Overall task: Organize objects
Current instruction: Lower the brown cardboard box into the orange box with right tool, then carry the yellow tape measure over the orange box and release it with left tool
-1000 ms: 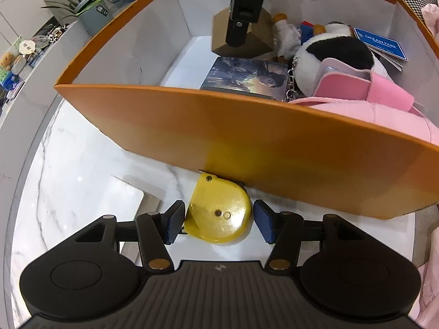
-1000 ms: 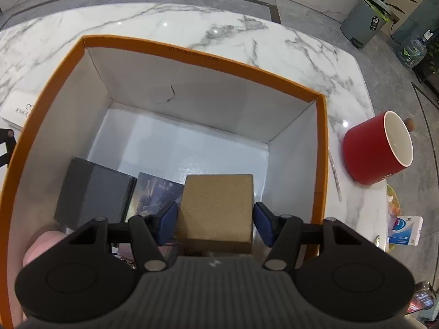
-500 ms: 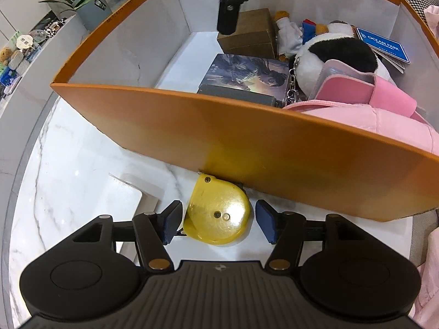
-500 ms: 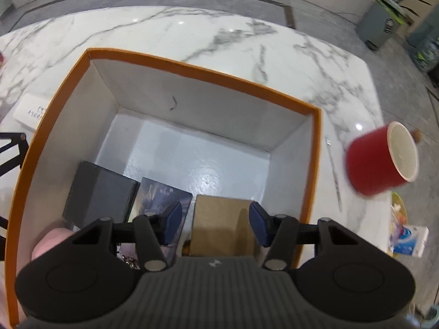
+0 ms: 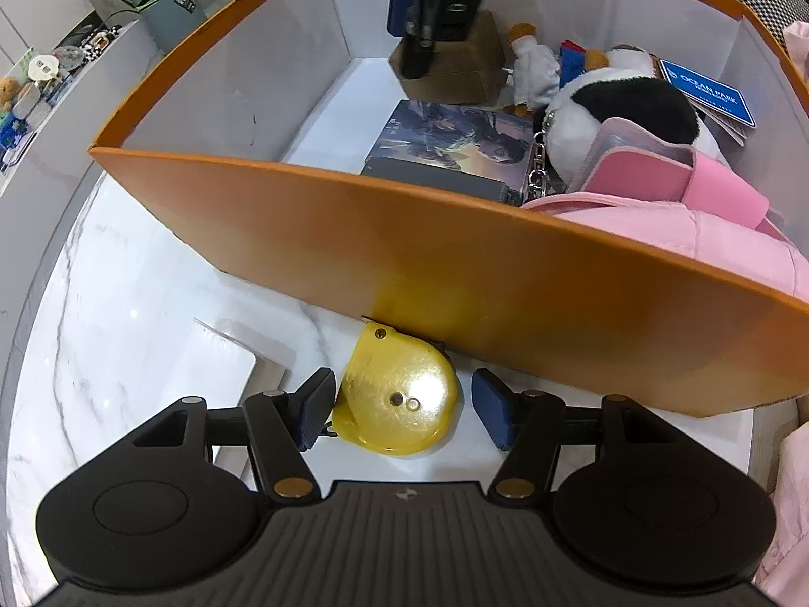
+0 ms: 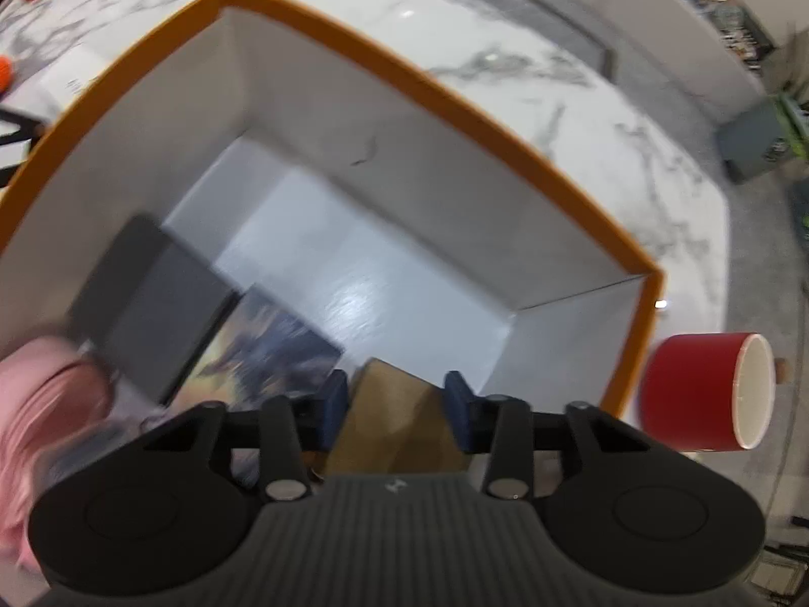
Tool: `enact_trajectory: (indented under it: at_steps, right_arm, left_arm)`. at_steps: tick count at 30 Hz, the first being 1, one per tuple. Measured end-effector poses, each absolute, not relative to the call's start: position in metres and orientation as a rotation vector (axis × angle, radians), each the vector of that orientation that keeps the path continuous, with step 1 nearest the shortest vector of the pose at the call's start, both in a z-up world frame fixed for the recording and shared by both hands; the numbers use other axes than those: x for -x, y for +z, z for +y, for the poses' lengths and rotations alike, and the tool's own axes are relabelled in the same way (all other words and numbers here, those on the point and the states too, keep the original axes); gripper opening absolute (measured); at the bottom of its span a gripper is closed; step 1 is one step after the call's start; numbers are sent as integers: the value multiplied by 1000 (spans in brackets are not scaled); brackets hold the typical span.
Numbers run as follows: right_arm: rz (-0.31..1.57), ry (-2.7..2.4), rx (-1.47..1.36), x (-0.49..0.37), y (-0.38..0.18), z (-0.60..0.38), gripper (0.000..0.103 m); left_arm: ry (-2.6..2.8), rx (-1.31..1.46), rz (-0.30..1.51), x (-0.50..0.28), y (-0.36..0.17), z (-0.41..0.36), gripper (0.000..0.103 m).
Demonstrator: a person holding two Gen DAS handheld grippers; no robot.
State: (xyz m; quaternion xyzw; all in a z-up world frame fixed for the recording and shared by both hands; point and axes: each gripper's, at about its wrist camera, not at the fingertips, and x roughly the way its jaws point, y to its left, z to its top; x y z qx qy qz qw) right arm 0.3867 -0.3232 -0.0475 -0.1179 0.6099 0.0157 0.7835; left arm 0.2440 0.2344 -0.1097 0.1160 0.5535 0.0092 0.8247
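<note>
Box wall (image 5: 455,263) blocks ahead; box's far floor (image 6: 354,273) lies bare.

Right wrist view is motion-blurred: the pink item (image 6: 45,404) at the left edge is smeared and cropped, and the picture on the printed case (image 6: 263,354) is unreadable. In the left wrist view, the orange box (image 5: 455,273) wall hides the pink garment's (image 5: 708,237) lower part.

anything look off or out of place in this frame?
One thing: the brown box sits tilted on a corner inside the orange bin, below the right tongs, not flat like the picture box beside it. The yellow tape measure lies outside, against the bin wall.
</note>
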Motion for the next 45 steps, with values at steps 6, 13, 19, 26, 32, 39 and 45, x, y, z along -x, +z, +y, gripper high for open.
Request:
enact_trajectory:
  at_steps: [6, 13, 19, 26, 32, 39, 45]
  right_arm:
    - [1365, 18, 217, -390, -45, -324, 41]
    - [1393, 61, 229, -385, -37, -319, 38]
    - [1358, 75, 233, -399, -43, -329, 38]
    - [1417, 52, 207, -390, -53, -325, 34]
    - [1374, 46, 170, -384, -47, -327, 34]
    - [1322, 55, 128, -363, -30, -322, 35]
    - [1284, 68, 93, -346, -18, -321, 35]
  left_arm:
    - [24, -246, 1175, -246, -112, 230, 71]
    - [5, -293, 1176, -244, -111, 231, 71]
    - [14, -283, 1173, -247, -112, 232, 71]
    - [6, -286, 1167, -247, -113, 232, 67]
    - [8, -288, 1167, -245, -113, 231, 60]
    - [83, -274, 1171, -238, -113, 227, 59]
    - [187, -219, 1134, -210, -99, 231, 59]
